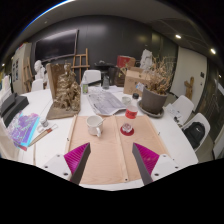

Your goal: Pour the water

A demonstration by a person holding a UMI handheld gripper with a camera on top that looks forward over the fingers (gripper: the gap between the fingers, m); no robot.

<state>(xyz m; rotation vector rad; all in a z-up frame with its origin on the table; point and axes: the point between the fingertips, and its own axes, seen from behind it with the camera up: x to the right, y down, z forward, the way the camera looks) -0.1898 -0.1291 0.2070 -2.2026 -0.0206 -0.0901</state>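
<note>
- The gripper is open. Its two black fingers with pink pads are spread wide apart, and nothing is between them.
- Under the fingers lies a flat tan paper mat on the white round table.
- A white mug with a handle stands on the far edge of the mat, beyond the fingers.
- A small clear bottle with a red label and red cap stands just beside the mug, to its right.
- A bright pink and blue book lies well off to the left.
- A tall wooden rack stands at the back left.
- A brown pot sits at the back right.
- White chairs stand around the table.
</note>
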